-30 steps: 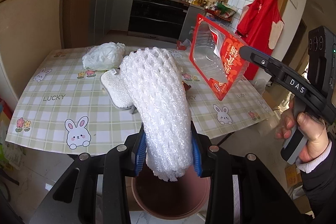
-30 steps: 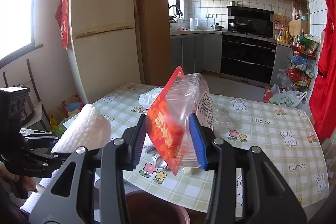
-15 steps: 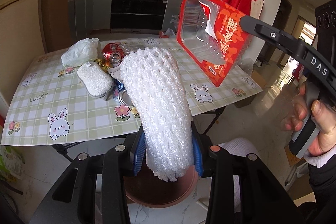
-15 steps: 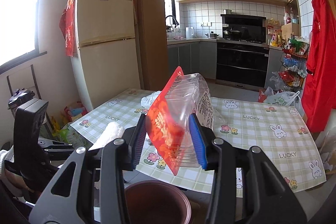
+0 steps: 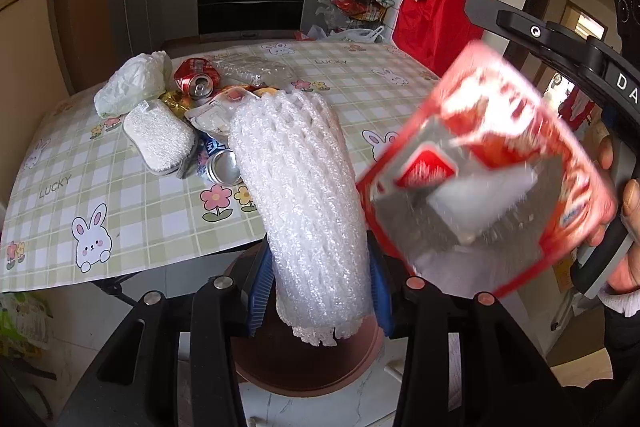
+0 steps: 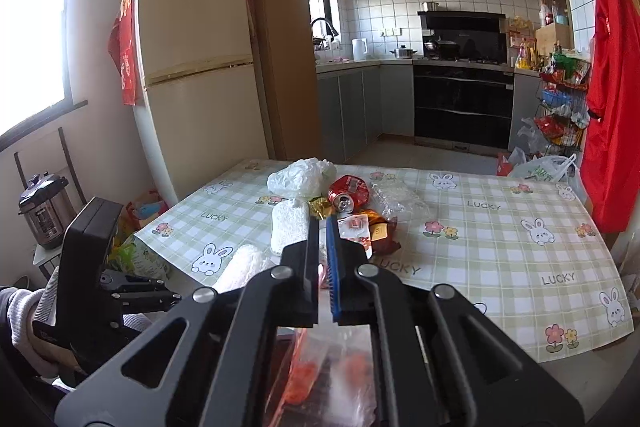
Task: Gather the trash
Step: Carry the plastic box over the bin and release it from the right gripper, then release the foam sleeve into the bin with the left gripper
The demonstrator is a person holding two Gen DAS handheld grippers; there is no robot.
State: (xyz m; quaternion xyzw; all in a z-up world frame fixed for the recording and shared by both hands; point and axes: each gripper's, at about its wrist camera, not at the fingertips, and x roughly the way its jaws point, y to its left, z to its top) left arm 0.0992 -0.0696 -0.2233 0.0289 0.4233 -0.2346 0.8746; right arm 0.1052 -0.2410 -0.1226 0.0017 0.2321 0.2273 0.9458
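Note:
My left gripper [image 5: 316, 291] is shut on a white foam net sleeve [image 5: 300, 195] and holds it upright over a brown bin [image 5: 304, 359] below the table edge. A red and clear plastic package [image 5: 488, 195] is blurred in mid-air to the right of the sleeve; it also shows below my right gripper [image 6: 322, 259] in the right wrist view [image 6: 332, 367]. My right gripper's blue pads are nearly together with nothing between them. On the table lie a red crushed can [image 6: 348, 193], a white plastic bag [image 6: 300, 177], a foam pad [image 6: 290, 229] and wrappers [image 6: 372, 231].
The checked tablecloth table [image 6: 500, 247] stands ahead. A fridge [image 6: 192, 67] is at the left, kitchen cabinets and an oven [image 6: 464, 107] behind. A red apron [image 6: 612, 87] hangs at the right. A pressure cooker [image 6: 44, 211] sits low at the far left.
My right gripper has let go of the red package, which now falls toward the bin, and its jaws have closed. My left gripper still holds the foam sleeve over the bin.

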